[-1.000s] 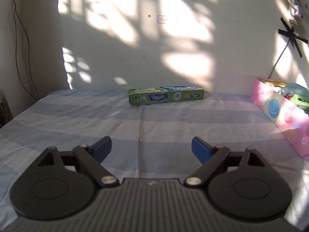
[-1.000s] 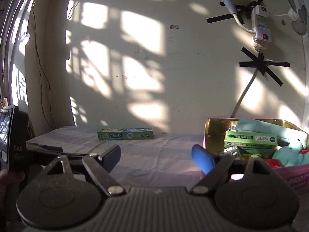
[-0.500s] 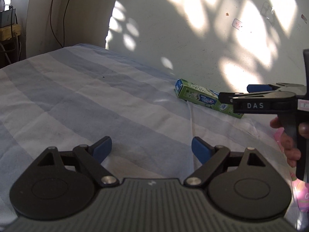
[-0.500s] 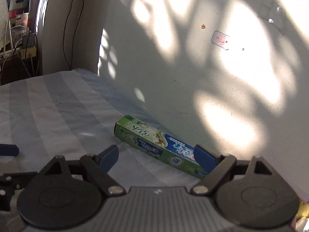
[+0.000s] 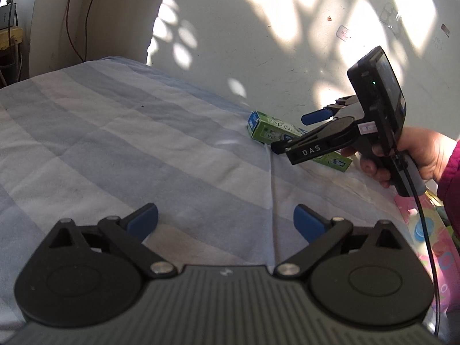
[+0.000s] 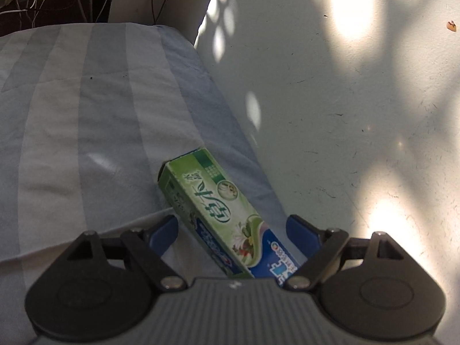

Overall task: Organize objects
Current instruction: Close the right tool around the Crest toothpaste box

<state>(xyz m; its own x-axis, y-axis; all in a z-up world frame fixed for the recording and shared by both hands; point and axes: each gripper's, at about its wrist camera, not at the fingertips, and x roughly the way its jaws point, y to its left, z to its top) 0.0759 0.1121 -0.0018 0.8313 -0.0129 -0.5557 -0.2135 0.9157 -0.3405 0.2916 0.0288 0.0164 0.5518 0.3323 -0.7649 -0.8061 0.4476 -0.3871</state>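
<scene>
the green toothpaste box [image 6: 218, 212] lies flat on the striped bedsheet [image 6: 72, 132], close along the white wall [image 6: 345, 115], with its long axis running roughly parallel to that wall. the right tongs [image 6: 231, 234] straddle the box with the blue pads standing clear on both sides, so they are open and grip nothing yet. the left tongs [image 5: 225, 220] hang over bare sheet, their jaws opening with nothing between them. the step in hand looks like the pick-up of the box, likely for the pink patterned box [image 5: 425, 230] at the right edge of the left wrist view. to do it well, the right tongs should sink until the pads sit level with the box's long side faces, not its top edges, and close squarely across the narrow width. the box sits skewed between the pads, so a small twist to line up first would stop it pivoting. the wall-side pad has little room, so it should come down straight rather than sweep in. light cardboard will crush if pinched hard.
</scene>
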